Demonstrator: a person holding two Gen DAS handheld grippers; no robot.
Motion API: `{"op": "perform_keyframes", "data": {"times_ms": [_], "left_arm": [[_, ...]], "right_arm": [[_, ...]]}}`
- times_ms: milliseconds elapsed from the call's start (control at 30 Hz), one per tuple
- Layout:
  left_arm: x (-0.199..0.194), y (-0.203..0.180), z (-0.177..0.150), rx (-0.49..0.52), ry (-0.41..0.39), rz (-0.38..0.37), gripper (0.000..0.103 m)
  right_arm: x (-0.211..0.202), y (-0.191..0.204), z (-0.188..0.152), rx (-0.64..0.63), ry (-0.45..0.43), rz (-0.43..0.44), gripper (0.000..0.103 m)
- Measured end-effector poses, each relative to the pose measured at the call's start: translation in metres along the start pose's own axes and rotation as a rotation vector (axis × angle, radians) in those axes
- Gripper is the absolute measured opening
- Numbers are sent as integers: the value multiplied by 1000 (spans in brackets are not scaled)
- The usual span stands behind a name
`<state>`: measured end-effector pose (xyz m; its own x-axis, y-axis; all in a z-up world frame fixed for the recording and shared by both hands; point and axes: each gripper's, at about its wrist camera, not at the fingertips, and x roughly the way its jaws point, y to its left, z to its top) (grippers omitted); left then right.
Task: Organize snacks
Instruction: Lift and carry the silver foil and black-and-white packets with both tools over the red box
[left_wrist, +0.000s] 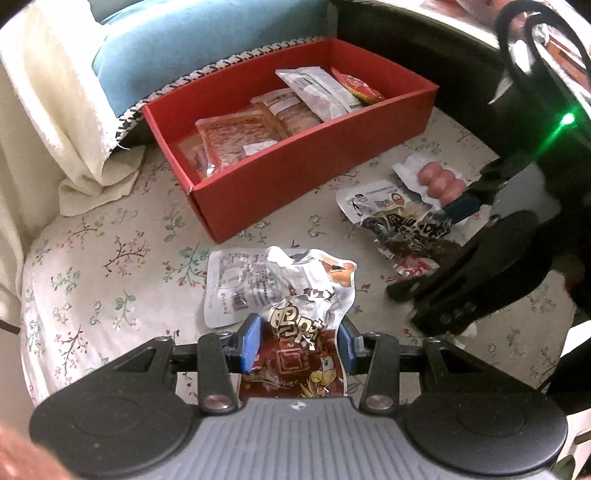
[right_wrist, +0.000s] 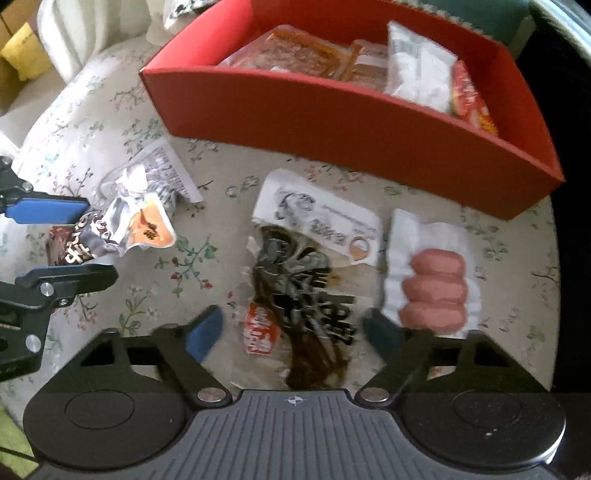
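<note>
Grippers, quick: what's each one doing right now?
Left gripper: shut on the brown snack packet.
Right gripper: open, empty, around the dark snack packet.

Your left wrist camera sat low behind the left gripper (left_wrist: 299, 341), looking along its fingers across the floral bed sheet (left_wrist: 92, 280) toward the red box (left_wrist: 295, 173) at the far edge by the blue pillow (left_wrist: 177, 55). Your right wrist camera looked steeply down past the right gripper (right_wrist: 295, 328), close above the sheet (right_wrist: 103, 107), with the box (right_wrist: 332, 114) across its top. Both views shared the box, the sausage pack (left_wrist: 439, 181) (right_wrist: 432, 288), the dark snack pouch (left_wrist: 402, 225) (right_wrist: 303, 295), and each caught the other gripper at its side.
</note>
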<state>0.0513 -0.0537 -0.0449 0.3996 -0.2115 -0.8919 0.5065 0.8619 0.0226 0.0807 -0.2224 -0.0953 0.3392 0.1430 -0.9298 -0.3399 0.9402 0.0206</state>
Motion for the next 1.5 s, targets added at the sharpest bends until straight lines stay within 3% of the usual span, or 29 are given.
{"op": "perform_keyframes", "data": {"times_ms": [700, 1500], "left_arm": [[-20, -2, 21, -8, -113, 31, 37], [-22, 2, 76, -51, -240, 124, 37]], "right_arm": [[-64, -30, 11, 90, -198, 61, 74], [-106, -70, 52, 185, -379, 2, 74]]}}
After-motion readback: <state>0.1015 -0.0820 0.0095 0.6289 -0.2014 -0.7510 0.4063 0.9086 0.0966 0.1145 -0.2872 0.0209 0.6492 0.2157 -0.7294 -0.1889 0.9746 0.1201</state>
